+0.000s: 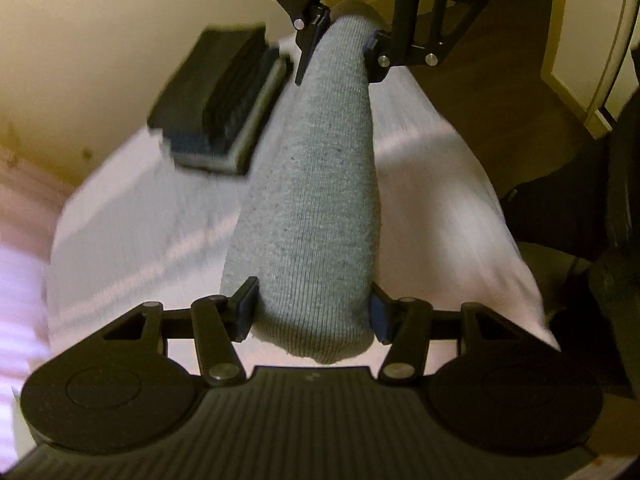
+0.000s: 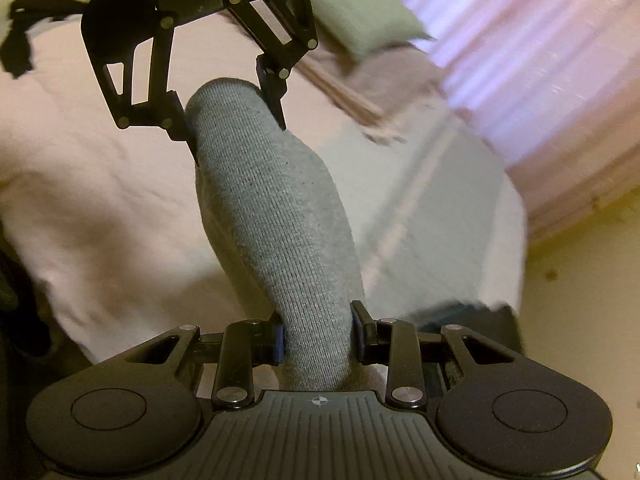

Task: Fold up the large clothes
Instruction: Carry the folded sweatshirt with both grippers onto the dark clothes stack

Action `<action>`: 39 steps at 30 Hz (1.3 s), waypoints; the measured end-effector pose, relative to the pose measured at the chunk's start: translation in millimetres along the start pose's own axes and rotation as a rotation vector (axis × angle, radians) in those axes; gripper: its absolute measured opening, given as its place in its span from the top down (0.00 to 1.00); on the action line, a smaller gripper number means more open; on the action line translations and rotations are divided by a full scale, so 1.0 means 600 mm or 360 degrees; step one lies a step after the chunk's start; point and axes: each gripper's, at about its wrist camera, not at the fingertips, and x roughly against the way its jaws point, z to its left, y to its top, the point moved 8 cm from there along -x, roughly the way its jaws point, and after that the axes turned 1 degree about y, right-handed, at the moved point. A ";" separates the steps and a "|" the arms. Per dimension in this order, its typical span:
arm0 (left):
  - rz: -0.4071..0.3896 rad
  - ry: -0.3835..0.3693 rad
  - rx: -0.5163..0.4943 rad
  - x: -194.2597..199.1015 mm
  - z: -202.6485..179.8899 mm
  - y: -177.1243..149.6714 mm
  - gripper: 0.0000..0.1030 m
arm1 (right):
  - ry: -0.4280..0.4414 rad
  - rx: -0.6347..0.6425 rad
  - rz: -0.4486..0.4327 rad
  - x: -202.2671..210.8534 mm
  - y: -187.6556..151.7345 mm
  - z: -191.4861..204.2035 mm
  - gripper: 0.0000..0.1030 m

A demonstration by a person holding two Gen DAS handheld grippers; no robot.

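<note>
1. A gray knit cloth [image 1: 316, 184] is bunched into a long roll. It runs straight from one gripper to the other, up above the bed, not lying on it.
2. In the left wrist view the roll's long way goes from bottom middle up to top middle. It is fat near the cam & thin at the far end.
3. In the right wrist view the gray knit cloth [image 2: 276, 216] leans from bottom middle up to the upper left.
4. The left gripper [image 1: 316, 314] has its two fingers part way apart & clamped on the near, fat end of the roll. The blue pads [image 1: 378, 316] press into the knit on both sides.
5. The right gripper [image 2: 318, 338] is clamped on the other end, fingers closer together than the left ones.
6. Each gripper shows in the other's view too: right gripper [image 1: 340, 52] at the top, left gripper [image 2: 232, 120] at the upper left, both squeezing the cloth.
7. Under the roll is a bed w/ a white sheet [image 1: 132, 232]. The sheet looks blurry.
8. A stack of folded dark clothes [image 1: 218, 100] sits on the bed, left of the roll & apart from it.
9. A green pillow [image 2: 360, 12] lies at the far end of the bed, near pink curtains [image 2: 540, 60].
10. No boxes or baskets in view.
</note>
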 end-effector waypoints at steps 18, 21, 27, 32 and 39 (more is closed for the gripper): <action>-0.0186 0.0230 -0.0097 -0.312 0.417 0.526 0.51 | -0.0328 -0.0052 -0.0019 -0.048 -0.291 -0.638 0.72; -0.0178 0.0421 -0.0176 -0.372 0.480 0.550 0.50 | -0.0498 0.0000 -0.0051 -0.094 -0.311 -0.687 0.72; -0.0246 0.0736 -0.0325 -0.539 0.448 0.510 0.51 | -0.0740 0.0125 -0.0084 -0.254 -0.410 -0.613 0.72; -0.0145 0.0603 -0.0430 -0.696 0.325 0.429 0.52 | -0.0674 0.0119 -0.0047 -0.322 -0.479 -0.519 0.70; -0.0158 0.0630 -0.0413 -0.657 0.334 0.440 0.53 | -0.0669 0.0043 -0.0087 -0.256 -0.450 -0.549 0.70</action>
